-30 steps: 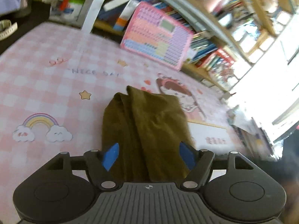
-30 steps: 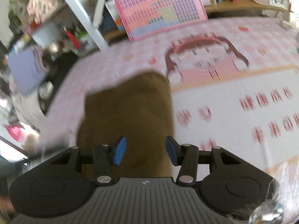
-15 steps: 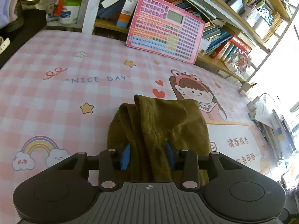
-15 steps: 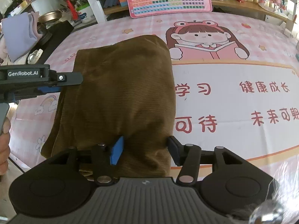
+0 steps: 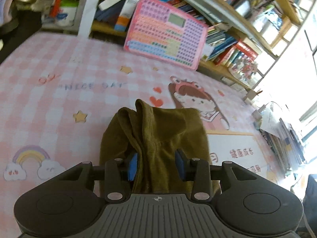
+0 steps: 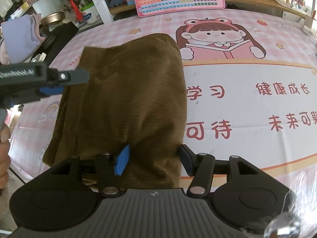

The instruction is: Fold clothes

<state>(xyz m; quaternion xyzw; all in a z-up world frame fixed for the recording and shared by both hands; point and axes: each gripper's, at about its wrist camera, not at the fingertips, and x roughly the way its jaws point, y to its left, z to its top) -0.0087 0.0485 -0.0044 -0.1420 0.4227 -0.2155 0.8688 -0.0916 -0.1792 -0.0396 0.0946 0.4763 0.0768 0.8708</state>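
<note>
An olive-brown folded garment [image 5: 158, 134] lies on a pink checked mat [image 5: 49, 99]. My left gripper [image 5: 155, 165] has its blue pads on either side of a bunched fold at the garment's near edge, partly closed on it. In the right wrist view the same garment [image 6: 128, 99] fills the middle. My right gripper [image 6: 152, 161] straddles its near end, with the jaws apart and cloth between them. The left gripper also shows in the right wrist view [image 6: 51, 83], at the garment's left edge.
A pink keyboard toy [image 5: 164, 31] leans against bookshelves [image 5: 237, 45] at the back. A lilac cloth [image 6: 19, 37] and clutter [image 6: 65, 19] sit at the far left. The mat carries a cartoon girl print [image 6: 218, 37] and red Chinese characters [image 6: 247, 109]. A hand [image 6: 4, 152] shows at the left edge.
The left gripper's jaws narrowed from wide open to close around the garment's fold, then widened slightly. The right gripper's jaws opened a little wider and stayed at the garment's near end.
</note>
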